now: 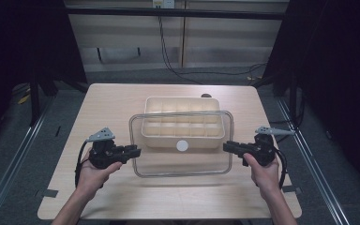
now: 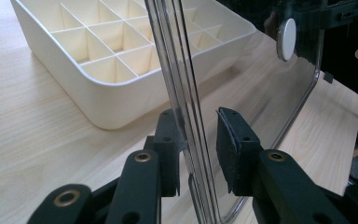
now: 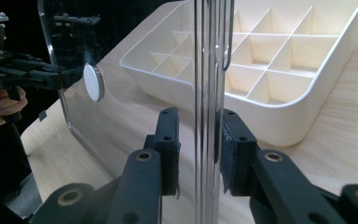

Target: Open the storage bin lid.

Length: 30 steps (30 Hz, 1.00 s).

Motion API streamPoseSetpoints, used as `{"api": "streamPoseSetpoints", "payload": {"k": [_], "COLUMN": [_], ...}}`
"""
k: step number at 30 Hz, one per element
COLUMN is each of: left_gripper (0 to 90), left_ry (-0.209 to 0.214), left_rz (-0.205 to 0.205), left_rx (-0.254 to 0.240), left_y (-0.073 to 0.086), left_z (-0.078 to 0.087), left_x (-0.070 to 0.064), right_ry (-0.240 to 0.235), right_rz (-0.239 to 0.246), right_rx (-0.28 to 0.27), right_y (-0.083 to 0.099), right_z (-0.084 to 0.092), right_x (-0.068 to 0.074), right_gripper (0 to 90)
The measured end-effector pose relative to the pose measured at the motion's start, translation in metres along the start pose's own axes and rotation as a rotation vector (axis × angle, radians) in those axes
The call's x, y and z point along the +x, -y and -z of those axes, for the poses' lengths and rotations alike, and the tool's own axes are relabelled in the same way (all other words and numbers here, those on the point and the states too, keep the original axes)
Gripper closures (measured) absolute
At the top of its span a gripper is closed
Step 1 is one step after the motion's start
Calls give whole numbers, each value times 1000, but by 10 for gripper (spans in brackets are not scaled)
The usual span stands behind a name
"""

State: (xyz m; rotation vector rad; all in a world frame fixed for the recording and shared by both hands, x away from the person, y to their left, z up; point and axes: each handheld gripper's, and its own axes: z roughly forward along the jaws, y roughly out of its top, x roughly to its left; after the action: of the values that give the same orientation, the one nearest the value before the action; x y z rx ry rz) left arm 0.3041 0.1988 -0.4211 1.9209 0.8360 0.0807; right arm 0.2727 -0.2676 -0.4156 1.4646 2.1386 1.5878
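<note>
A clear lid (image 1: 182, 161) hangs over the front part of a cream tray (image 1: 183, 123) on the table (image 1: 98, 197), its long axis running left to right, one short edge at each gripper. The left gripper (image 1: 137, 151) meets the lid's left edge and the right gripper (image 1: 225, 146) its right edge, so both hands are equally near and the lid spans the gap between them. In the left gripper view the lid's edge (image 2: 186, 116) stands between the jaws: one pad seems to touch it, while the other stands slightly off, so the jaws are narrow but not plainly clamped. In the right gripper view the edge (image 3: 209, 116) sits between jaws drawn close on both sides, apparently holding it. The tray lies behind and under the lid, toward the table's far side, so seating the lid would likely mean carrying it back and level. Count: one lid with one white round knob (image 1: 182, 145), one tray with compartments in three rows, two grippers.
</note>
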Motion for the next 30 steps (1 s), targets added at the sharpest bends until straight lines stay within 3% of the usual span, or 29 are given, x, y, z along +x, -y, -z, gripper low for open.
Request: {"api": "streamPoseSetpoints", "payload": {"k": [4,11,17,23,30], "left_gripper": [708,710,709,708,704], "left_ry": [9,7,8,15,5], "left_rz": [35,32,40,95,86], "left_rx": [0,4,37,34,62], "left_y": [4,12,19,32,43], "left_z": [3,7,8,8,12], "left_x": [-2,-7,-8,-4,-7], "right_ry": [-3,-19,-32,-40,-47], "right_rz": [-11,-22,-37,-35,-40], "right_rx": [14,30,54,96,124], "right_y": [4,13,21,26,42], "right_z": [1,3,5,0,-3], "right_x": [2,7,10,13,18], "right_gripper": [712,714,716,722,722]}}
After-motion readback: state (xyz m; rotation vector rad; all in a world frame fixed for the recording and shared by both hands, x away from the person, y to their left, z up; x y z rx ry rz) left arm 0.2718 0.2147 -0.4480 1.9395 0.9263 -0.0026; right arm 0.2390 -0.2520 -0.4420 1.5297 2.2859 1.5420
